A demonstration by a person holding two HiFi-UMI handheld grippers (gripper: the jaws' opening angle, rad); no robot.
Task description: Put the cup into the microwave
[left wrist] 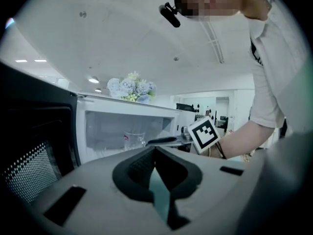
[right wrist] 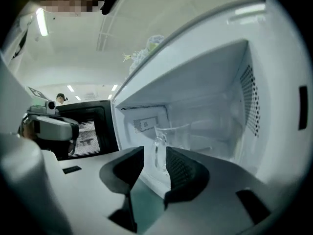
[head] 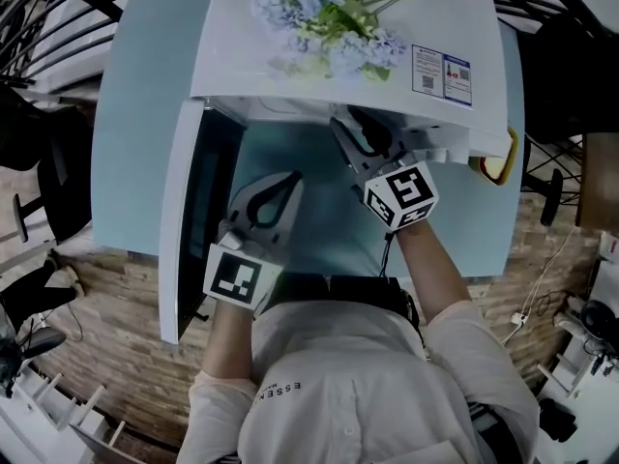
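Observation:
The white microwave stands with its door swung open to the left. A clear glass cup with a handle stands on the floor of the cavity, also seen in the left gripper view as the cup. My right gripper is at the cavity mouth, open, with the cup's handle showing in the gap just beyond its pads, which do not press on it. In the head view the right gripper reaches under the microwave's top. My left gripper hovers in front of the door, shut and empty, its pads meeting.
A bunch of pale artificial flowers lies on top of the microwave. The microwave sits on a light teal table. A yellow-rimmed object shows at the microwave's right corner. The open door's dark window is left of the cavity.

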